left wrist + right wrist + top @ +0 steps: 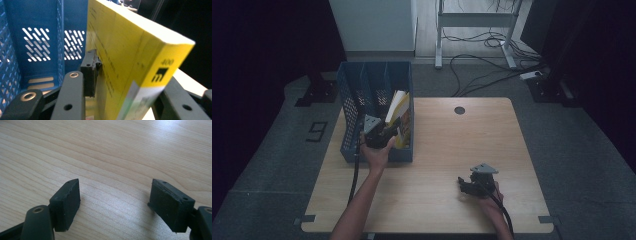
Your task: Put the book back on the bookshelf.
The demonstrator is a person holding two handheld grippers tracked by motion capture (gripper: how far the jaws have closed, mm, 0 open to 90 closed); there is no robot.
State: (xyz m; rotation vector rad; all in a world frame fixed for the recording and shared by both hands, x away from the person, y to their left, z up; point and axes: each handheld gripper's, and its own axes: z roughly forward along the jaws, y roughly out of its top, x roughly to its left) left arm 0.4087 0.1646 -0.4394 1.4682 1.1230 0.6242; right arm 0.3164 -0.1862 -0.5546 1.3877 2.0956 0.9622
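Observation:
A thick yellow book (398, 112) leans tilted in the rightmost slot of a blue perforated file holder (357, 100) at the table's back left. My left gripper (382, 136) reaches into that slot from the front. In the left gripper view the book (130, 50) stands between the jaws of my left gripper (130, 82). The left pad (91, 72) sits just beside the cover without clearly pressing, and the right pad is hidden behind the book. My right gripper (467, 186) rests low over the bare wood at the front right, and my right gripper (115, 202) is open with nothing between its pads.
The wooden table (452, 140) has a round cable hole (459, 110) near its back edge. The file holder's (37, 37) other slots look dark inside. Cables and a desk frame (472, 20) lie on the floor behind the table.

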